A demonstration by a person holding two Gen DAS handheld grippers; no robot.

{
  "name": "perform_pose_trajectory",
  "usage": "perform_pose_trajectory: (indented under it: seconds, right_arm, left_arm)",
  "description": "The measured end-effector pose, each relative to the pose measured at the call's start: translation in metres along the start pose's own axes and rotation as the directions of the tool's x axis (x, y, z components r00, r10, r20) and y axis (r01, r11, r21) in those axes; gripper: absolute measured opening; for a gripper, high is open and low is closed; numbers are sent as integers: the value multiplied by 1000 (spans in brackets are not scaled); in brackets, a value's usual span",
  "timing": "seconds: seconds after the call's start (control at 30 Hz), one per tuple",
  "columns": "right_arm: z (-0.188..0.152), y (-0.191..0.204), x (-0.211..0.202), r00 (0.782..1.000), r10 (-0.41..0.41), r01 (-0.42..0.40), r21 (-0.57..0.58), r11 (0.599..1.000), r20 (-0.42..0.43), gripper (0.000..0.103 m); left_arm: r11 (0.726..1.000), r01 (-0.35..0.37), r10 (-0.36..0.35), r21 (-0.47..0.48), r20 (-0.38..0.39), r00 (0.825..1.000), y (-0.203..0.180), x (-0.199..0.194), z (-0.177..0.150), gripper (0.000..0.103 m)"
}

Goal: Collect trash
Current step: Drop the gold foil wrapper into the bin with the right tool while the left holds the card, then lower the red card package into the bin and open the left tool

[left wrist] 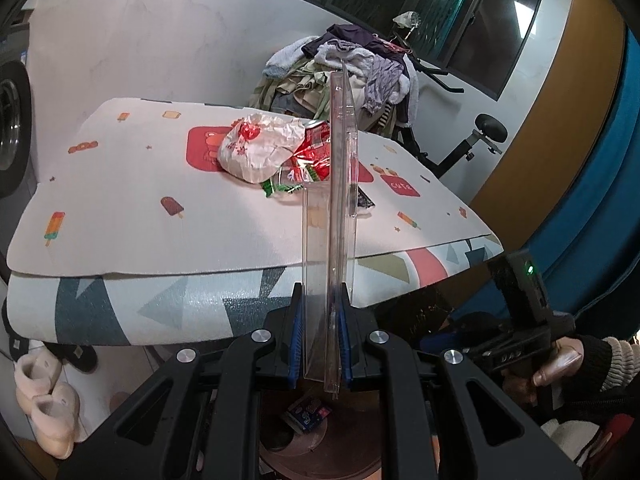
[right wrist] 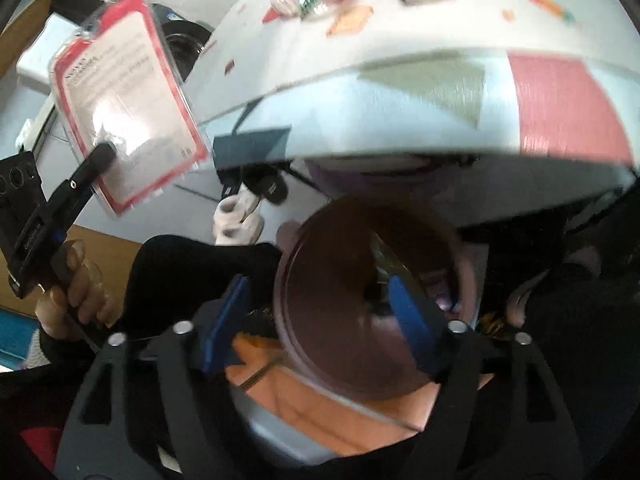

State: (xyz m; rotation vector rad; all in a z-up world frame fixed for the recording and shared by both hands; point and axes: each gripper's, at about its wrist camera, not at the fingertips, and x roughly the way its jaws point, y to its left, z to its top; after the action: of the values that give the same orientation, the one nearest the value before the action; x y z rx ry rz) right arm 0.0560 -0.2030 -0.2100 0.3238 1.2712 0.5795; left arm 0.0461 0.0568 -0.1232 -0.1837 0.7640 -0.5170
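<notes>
Left tongs (left wrist: 320,344): pinching a clear plastic blister package (left wrist: 332,216) edge-on between the blue pads; the package stands upright in front of the desk. In the right wrist view the same package (right wrist: 128,96) shows its red-bordered white card face, held off the desk's left side.
Desk (left wrist: 120,200): covered by a white mat printed with ice lollies, over a cloth with grey and pink shapes.
Trash on desk: a crumpled white paper bag with red print (left wrist: 256,148), with a red and green shiny wrapper (left wrist: 308,160) just beside it on the right.
Right tongs (right wrist: 320,320): spread, blue pads apart, nothing between them, hanging over a round dark brown bin (right wrist: 360,300) below the desk edge; this view is blurred.
Floor: pale fluffy slippers (left wrist: 44,400) at the left.
</notes>
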Motion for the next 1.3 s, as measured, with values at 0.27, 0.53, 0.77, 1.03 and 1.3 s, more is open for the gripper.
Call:
perform_pose_trajectory:
  seconds: [0.27, 0.53, 0.77, 1.03, 1.3]
  right_arm:
    - [8, 19, -46, 913, -235, 325, -246, 913, 334, 97]
    - [-5, 19, -52, 827, -295, 468, -295, 833, 479, 97]
    - [1, 6, -45, 816, -338, 476, -214, 853, 468, 97]
    - [1, -3, -48, 816, -340, 462, -174, 870, 467, 97]
    - [1, -2, -45, 819, -340, 463, -181, 868, 462, 97]
  left_arm:
    - [990, 9, -5, 143, -28, 1000, -15, 12, -17, 15]
    - [968, 34, -10, 248, -94, 995, -32, 33, -42, 15]
    - [956, 22, 19, 292, -137, 990, -38, 48, -52, 15]
    - [951, 30, 23, 307, -170, 985, -41, 55, -55, 15]
    - [953, 27, 33, 302, -190, 981, -41, 61, -56, 16]
